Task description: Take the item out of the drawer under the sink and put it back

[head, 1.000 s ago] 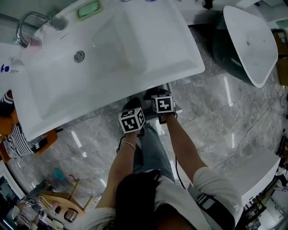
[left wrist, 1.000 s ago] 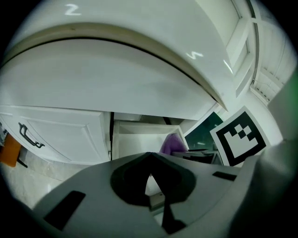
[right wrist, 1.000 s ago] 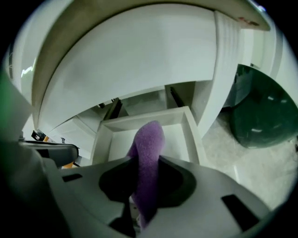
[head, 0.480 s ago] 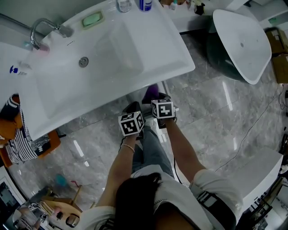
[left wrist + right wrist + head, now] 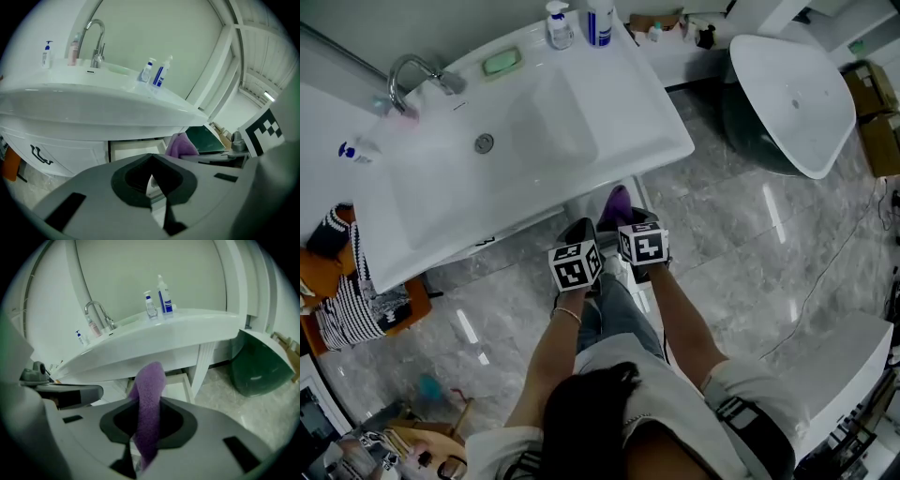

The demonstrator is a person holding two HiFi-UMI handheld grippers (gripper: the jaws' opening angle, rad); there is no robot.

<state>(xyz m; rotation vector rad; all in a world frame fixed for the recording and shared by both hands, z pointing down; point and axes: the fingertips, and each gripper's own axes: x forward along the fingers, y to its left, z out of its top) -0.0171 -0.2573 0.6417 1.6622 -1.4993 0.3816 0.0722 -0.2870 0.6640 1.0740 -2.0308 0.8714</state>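
A purple cloth (image 5: 150,399) stands up between the jaws of my right gripper (image 5: 147,439), which is shut on it. In the head view the cloth (image 5: 615,204) shows just past the front edge of the white sink (image 5: 609,159), ahead of the right gripper (image 5: 625,219). Under the sink the white drawer (image 5: 177,383) stands pulled out. My left gripper (image 5: 154,185) is beside the right one, jaws together with nothing in them, and faces the open drawer (image 5: 133,149). The cloth (image 5: 181,145) also shows at the right of the left gripper view.
On the sink are a chrome tap (image 5: 417,70), a green soap (image 5: 502,62) and two pump bottles (image 5: 598,19). A white oval basin on a dark stand (image 5: 787,89) is at the right. Another person in a striped sleeve (image 5: 347,305) is at the left. The floor is grey marble.
Both grippers have risen in front of the sink. The purple cloth, hidden under the sink's edge before, now shows above the right gripper.
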